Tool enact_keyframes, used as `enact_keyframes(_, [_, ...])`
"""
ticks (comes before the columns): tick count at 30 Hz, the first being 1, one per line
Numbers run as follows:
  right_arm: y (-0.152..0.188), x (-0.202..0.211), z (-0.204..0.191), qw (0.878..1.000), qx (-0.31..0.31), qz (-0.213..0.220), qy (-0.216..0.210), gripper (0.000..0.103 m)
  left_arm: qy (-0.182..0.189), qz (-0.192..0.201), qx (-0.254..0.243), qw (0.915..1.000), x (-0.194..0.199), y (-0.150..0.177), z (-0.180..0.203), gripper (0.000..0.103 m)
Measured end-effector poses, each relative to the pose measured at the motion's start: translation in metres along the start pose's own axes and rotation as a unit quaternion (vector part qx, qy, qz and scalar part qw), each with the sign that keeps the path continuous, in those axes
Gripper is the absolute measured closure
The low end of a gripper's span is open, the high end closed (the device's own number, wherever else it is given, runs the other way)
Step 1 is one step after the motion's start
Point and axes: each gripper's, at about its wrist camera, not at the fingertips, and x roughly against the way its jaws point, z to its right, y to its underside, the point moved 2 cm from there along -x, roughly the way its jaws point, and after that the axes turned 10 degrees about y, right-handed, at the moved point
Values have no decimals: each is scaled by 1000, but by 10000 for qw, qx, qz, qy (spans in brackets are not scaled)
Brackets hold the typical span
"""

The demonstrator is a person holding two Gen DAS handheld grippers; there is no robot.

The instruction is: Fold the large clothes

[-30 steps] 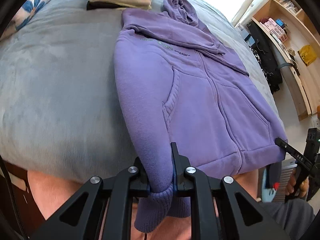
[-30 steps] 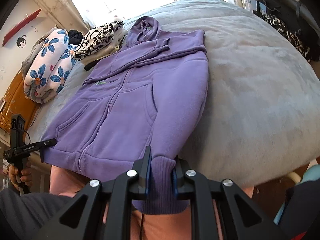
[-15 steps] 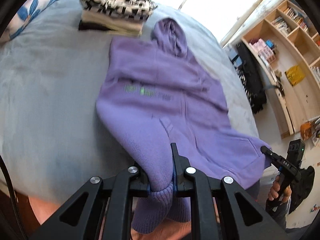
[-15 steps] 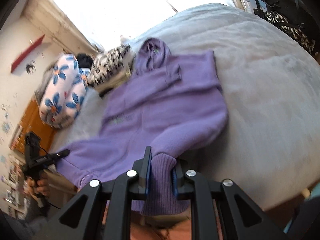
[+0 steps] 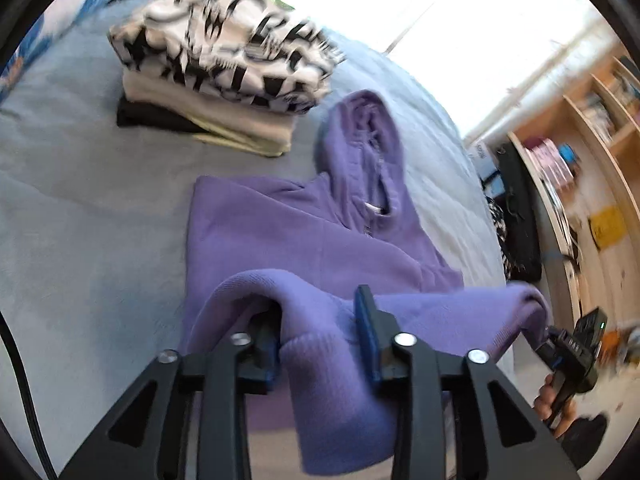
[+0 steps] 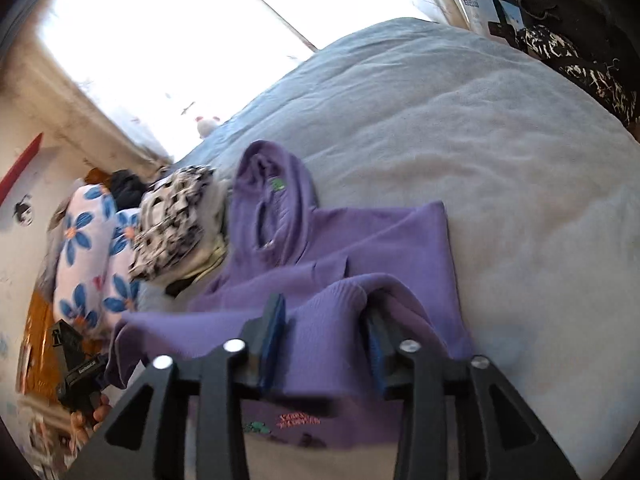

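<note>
Bedding, a grey-blue blanket (image 6: 500,128), fills both my views, with the purple hoodie (image 5: 288,240) lying on it, hood toward the window and hem folded up over the body. Only my left camera shows the wooden shelves (image 5: 592,128); only my right shows the flowered pillow (image 6: 84,248) and printing on the hoodie's underside, too blurred to read. A stack of folded clothes (image 5: 224,60) sits just beside the hood. My left gripper (image 5: 320,340) and right gripper (image 6: 326,332) are both opening, ribbed hem between the jaws, pads coming off the cloth.
</note>
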Motion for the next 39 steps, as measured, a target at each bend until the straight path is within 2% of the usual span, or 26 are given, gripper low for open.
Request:
enact_keyframes(1, [-4,-8,0,10000,17,33,66,55,10,-57,101,9999,-12,-7,-7,55])
enact_keyframes(3, [-12,-26,-1,9997,58,108,199,54,-125,30,195,9997,-27,-17,-18,26])
enact_keyframes(4, [-15,-36,-1,9998,100,54,177,53,-162,75,203,9996,-33,-22,-23,23])
enact_keyframes(7, [-19,-57,1,9994,156,-28,317,53,-164,18,286,9995,-51,-31,-38,22])
enact_keyframes(9, [-19,-69,4,9989,220,-94,411,53,-405,-79,245,9988,-62,-33,-47,22])
enact_keyframes(13, [-21,-93,13,9973,264,-218,646,53,-850,-293,-56,9959,-85,-32,-59,22])
enact_keyframes(16, [-24,-114,26,9950,318,-298,896,53,-992,-363,-242,9941,-98,-33,-65,23])
enact_keyframes(22, [-27,-143,36,9929,467,-528,956,53,-1349,-430,-842,9863,-123,-39,-66,24])
enact_keyframes(25, [-28,-154,34,9913,624,-579,1001,53,-1456,-412,-1194,9813,-130,-41,-62,33])
enact_keyframes(27, [-27,-162,34,9901,707,-632,1030,53,-1479,-455,-1416,9778,-135,-40,-57,46])
enact_keyframes(28, [-26,-165,32,9894,757,-628,1070,53,-1491,-458,-1508,9762,-137,-39,-55,49])
enact_keyframes(31, [-21,-169,26,9864,1041,-408,1202,54,-1603,-384,-1710,9714,-143,-38,-49,73])
enact_keyframes(32, [-19,-169,24,9845,1154,-342,1275,57,-1685,-355,-1753,9693,-145,-37,-48,81])
enact_keyframes(33, [-17,-168,22,9830,1244,-264,1325,67,-1763,-308,-1797,9673,-145,-37,-47,87])
enact_keyframes(34, [-15,-167,20,9792,1380,-223,1468,86,-1792,-263,-1833,9662,-145,-36,-46,91])
enact_keyframes(37, [-13,-153,17,9787,1400,44,1504,94,-1950,-56,-2031,9595,-136,-34,-36,94])
enact_keyframes(39, [-19,-130,17,9820,1238,389,1373,94,-1905,89,-2011,9608,-125,-37,-28,95])
